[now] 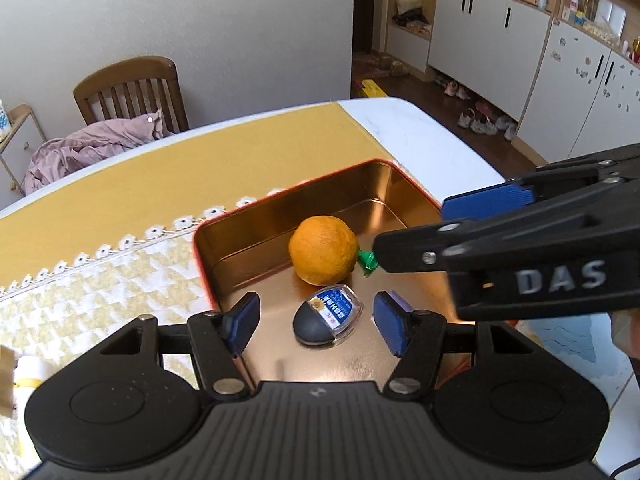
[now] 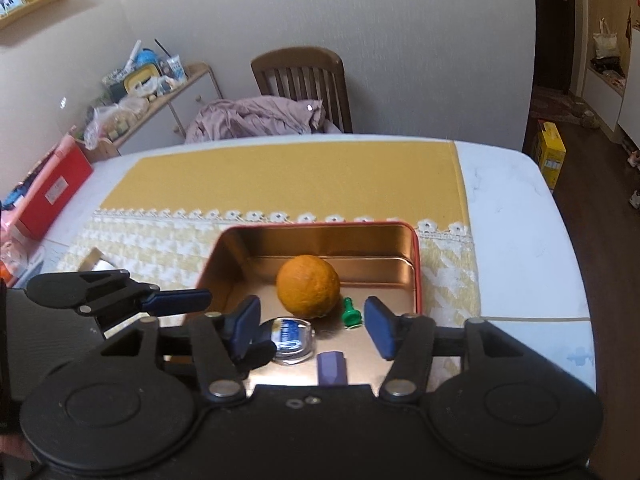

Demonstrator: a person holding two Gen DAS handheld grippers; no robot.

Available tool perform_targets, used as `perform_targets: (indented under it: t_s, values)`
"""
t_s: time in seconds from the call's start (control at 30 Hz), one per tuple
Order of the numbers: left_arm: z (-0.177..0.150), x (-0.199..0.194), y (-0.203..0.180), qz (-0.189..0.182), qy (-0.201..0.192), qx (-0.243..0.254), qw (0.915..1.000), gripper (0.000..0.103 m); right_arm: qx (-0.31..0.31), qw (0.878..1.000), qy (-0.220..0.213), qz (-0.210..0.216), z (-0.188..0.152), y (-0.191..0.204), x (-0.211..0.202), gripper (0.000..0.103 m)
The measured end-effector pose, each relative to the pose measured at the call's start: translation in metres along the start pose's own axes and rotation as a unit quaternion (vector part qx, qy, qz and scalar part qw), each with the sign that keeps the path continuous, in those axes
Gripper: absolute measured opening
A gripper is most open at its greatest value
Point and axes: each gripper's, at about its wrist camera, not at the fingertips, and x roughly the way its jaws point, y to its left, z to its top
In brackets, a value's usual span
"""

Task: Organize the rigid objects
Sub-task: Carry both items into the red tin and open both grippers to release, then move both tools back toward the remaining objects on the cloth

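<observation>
Walls: plain white wall (image 2: 360, 20) standing behind | Seating: wooden chair (image 2: 304, 80) holding pink cloth (image 2: 256, 118) | Floor: dark wood floor (image 1: 492, 148) showing | Storage: white cabinets (image 1: 488, 28) lining the right side

From the left wrist view, my right gripper (image 1: 404, 228) runs off the right edge and covers most of the green piece (image 1: 367, 263) beside the orange (image 1: 323, 250). The purple block (image 1: 396, 300) hides almost wholly behind a finger pad. A white container (image 1: 30, 374) at lower left is blurred and cut by the edge. In the right wrist view, a finger (image 2: 244, 326) masks part of the small case (image 2: 290, 340), whose label I cannot read.
</observation>
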Motion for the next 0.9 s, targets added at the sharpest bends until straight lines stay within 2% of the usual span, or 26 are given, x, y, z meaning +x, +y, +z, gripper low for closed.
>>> perform_targets:
  t_s: [0.17, 0.33, 0.5, 0.7, 0.9]
  values:
    - [-0.008, -0.023, 0.007, 0.006, -0.019, -0.004, 0.9998, 0.062, 0.007, 1.0, -0.013, 0.002, -0.007, 0.007, -0.017, 0.065]
    - [-0.016, -0.048, 0.017, 0.004, -0.036, -0.011, 0.9993, 0.063, -0.002, 1.0, -0.021, 0.007, -0.016, 0.023, -0.029, 0.077]
    - [-0.026, -0.074, 0.028, -0.01, -0.058, -0.012, 0.9982, 0.073, -0.008, 0.999, -0.041, 0.003, -0.021, 0.04, -0.045, 0.085]
    - [-0.042, -0.099, 0.05, -0.007, -0.075, -0.021, 0.997, 0.078, -0.021, 0.998, -0.054, -0.004, -0.029, 0.065, -0.059, 0.092]
    - [-0.061, -0.118, 0.085, -0.014, -0.081, -0.037, 0.9959, 0.078, -0.019, 0.997, -0.071, -0.009, -0.042, 0.095, -0.067, 0.099]
